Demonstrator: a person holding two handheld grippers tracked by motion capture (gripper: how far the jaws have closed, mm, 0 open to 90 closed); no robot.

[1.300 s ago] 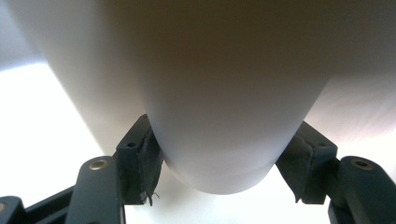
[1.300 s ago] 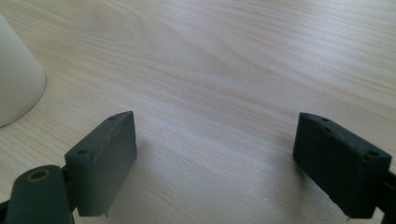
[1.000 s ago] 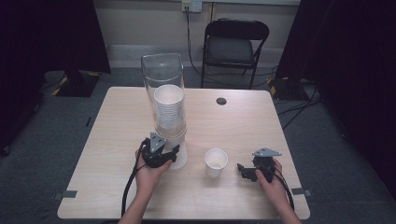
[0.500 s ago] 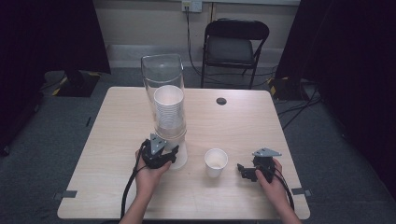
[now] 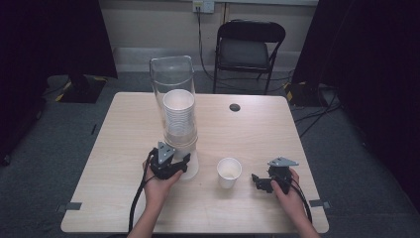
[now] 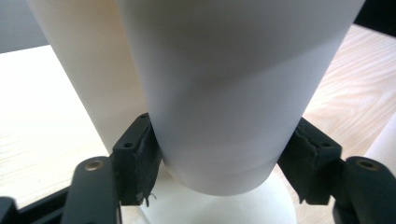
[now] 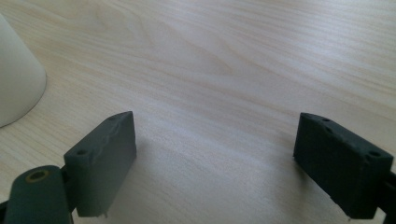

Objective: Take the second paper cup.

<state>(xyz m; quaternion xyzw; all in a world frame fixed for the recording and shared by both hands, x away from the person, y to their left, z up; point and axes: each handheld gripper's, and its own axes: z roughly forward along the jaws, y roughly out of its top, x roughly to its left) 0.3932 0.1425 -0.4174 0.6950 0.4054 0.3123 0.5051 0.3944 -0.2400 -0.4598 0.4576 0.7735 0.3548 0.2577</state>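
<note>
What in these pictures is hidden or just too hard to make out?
- High view: the foot of the cup stack is covered by the left gripper.
- Left gripper view: the held cup runs off the top edge, so its rim is cut off.
- High view: the small dark round thing on the table is too small to identify.
- Right gripper view: the lone cup is cut by the left edge.

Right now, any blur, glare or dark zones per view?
High view: table evenly lit, surrounding floor and curtains dark, mild softness. Left gripper view: bottom cup too close, soft, shaded underneath. Right gripper view: jaws blurred, woodgrain sharper farther off, soft shadows beneath; no glare.
</note>
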